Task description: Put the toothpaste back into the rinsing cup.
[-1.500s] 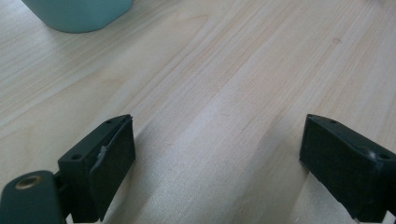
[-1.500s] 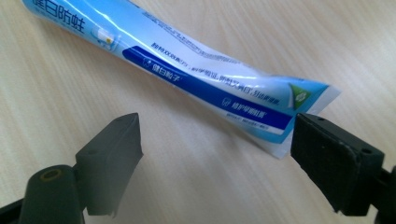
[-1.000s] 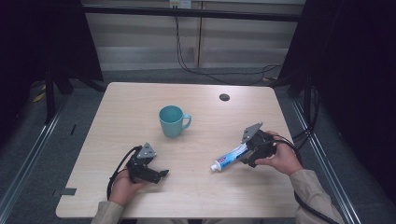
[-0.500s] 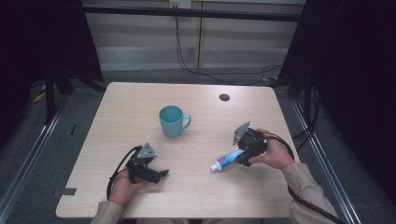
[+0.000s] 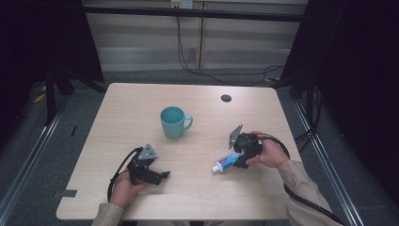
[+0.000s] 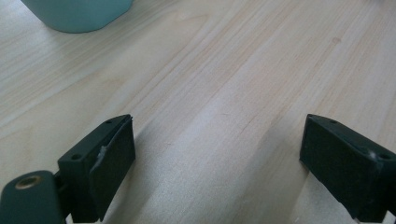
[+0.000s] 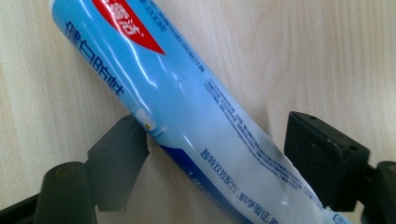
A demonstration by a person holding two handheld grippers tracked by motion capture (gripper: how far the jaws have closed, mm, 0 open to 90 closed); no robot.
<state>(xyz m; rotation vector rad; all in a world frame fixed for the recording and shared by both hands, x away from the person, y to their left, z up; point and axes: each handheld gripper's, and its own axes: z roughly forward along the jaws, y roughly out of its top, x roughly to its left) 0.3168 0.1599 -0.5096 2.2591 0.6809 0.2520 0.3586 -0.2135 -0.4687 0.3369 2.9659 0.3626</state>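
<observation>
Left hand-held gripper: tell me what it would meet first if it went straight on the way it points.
Probably nothing on the table. The left hand-held gripper points right across bare table, jaws open and empty. The mug sits off to the side of its line, and the toothpaste seems just off it too, though depth is unclear.

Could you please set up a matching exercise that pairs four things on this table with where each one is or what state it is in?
Things:
1. mug
2. toothpaste tube
3. left tongs
4. dark round hole

Places or states:
A. open over bare wood, nothing between the jaws
B. near the table's far edge
C. lying flat between the jaws of the right tongs
D. upright near the middle of the table, handle toward the right of the high view

Pairs: 1-D, 2-C, 3-A, 4-B
</observation>
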